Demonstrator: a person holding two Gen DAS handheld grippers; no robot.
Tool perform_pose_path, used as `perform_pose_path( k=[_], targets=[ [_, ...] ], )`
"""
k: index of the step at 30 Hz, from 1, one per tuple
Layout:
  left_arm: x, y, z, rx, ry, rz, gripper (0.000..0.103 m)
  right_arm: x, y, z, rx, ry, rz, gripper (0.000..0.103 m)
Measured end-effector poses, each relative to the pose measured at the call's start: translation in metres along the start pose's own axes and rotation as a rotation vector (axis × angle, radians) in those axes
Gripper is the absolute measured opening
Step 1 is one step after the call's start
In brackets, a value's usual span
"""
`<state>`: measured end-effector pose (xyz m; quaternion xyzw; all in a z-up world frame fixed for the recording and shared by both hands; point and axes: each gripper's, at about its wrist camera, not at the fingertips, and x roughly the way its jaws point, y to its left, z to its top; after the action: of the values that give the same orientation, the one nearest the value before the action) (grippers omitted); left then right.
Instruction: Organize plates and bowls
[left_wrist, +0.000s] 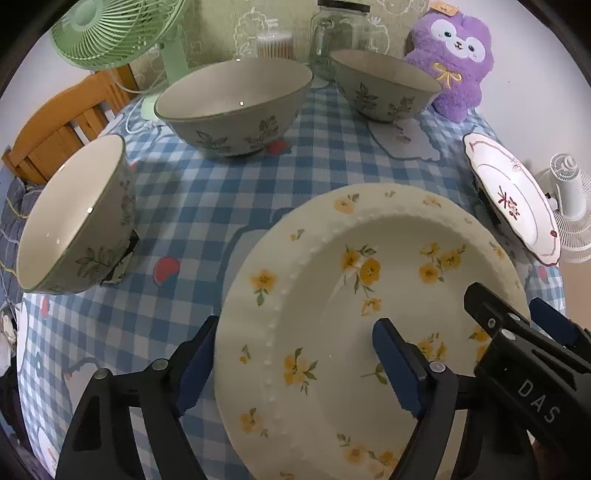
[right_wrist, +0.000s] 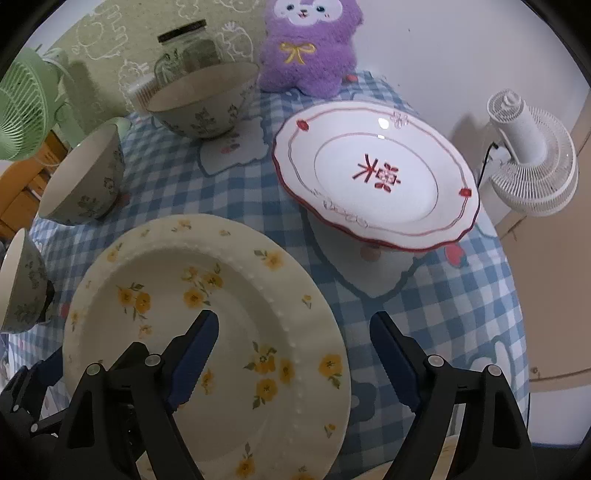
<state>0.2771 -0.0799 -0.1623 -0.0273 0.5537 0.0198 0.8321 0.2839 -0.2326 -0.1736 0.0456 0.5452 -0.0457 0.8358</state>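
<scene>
A cream plate with yellow flowers (left_wrist: 332, 280) (right_wrist: 229, 295) lies on the blue checked tablecloth (left_wrist: 192, 192) close below both grippers. My left gripper (left_wrist: 295, 365) is open and straddles the plate's left rim, one finger outside it and one over the well. My right gripper (right_wrist: 295, 358) is open across the right rim in the same way, and it also shows at the edge of the left wrist view (left_wrist: 517, 332). A white plate with a red rim (right_wrist: 376, 177) (left_wrist: 513, 199) sits raised further right. Three leaf-patterned bowls (left_wrist: 74, 218) (left_wrist: 236, 107) (left_wrist: 384, 85) stand to the left and behind.
A purple plush toy (left_wrist: 454, 55) and a glass jar (left_wrist: 332, 40) stand at the table's back edge. A green fan (left_wrist: 110, 33) is at the back left, a white fan (right_wrist: 532, 155) off the table's right side, and a wooden chair (left_wrist: 59, 125) on the left.
</scene>
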Motion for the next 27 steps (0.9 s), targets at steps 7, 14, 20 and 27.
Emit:
perform_pose_path(
  k=[7, 14, 20, 27],
  targets=[
    [0.001, 0.0, 0.0, -0.006, 0.0, -0.005, 0.081, 0.007, 0.002, 0.0, 0.008, 0.006, 0.01, 0.084],
    [0.0, -0.001, -0.001, 0.011, -0.013, -0.004, 0.081, 0.013, 0.007, 0.0, 0.0, 0.024, 0.038, 0.076],
    [0.001, -0.001, -0.001, 0.018, -0.013, -0.01, 0.081, 0.012, 0.009, 0.001, -0.011, 0.032, 0.032, 0.074],
    [-0.004, 0.011, 0.001, -0.024, -0.018, -0.021, 0.061, 0.007, 0.005, -0.001, -0.03, 0.042, 0.045, 0.067]
  ],
)
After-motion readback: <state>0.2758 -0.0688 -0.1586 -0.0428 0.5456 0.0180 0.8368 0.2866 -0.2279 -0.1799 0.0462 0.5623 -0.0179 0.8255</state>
